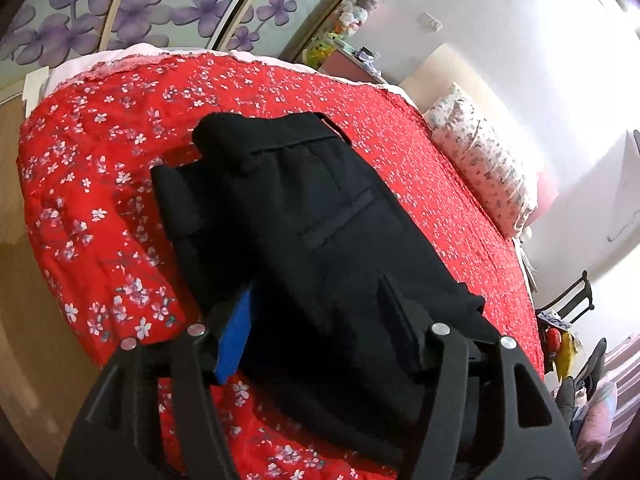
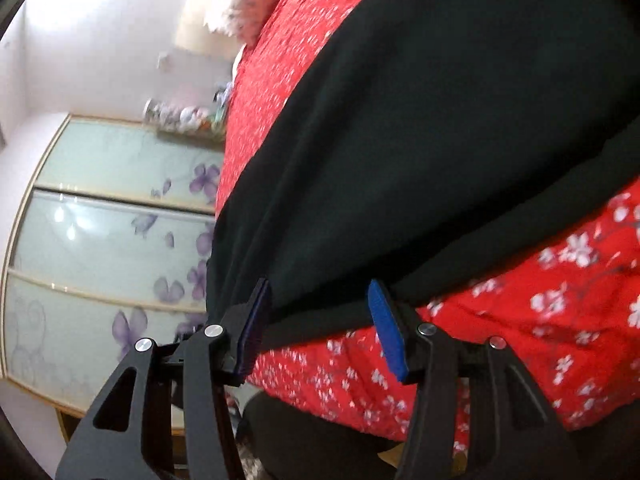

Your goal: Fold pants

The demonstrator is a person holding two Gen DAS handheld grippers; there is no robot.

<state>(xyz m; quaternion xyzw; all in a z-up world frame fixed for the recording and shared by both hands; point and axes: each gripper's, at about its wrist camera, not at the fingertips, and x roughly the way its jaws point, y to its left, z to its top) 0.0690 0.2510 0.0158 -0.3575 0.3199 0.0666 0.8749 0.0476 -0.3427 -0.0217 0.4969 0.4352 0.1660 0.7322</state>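
Black pants (image 1: 320,216) lie folded on the red flowered bed cover (image 1: 92,184). My left fingers (image 1: 320,344) stand open, the cloth draped between them. My right fingers (image 2: 320,332) stand open too, straddling the pants' near edge, pads off it.

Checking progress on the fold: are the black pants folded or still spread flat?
Folded: the black pants lie doubled on the red floral bedspread, waistband layer stacked on top.
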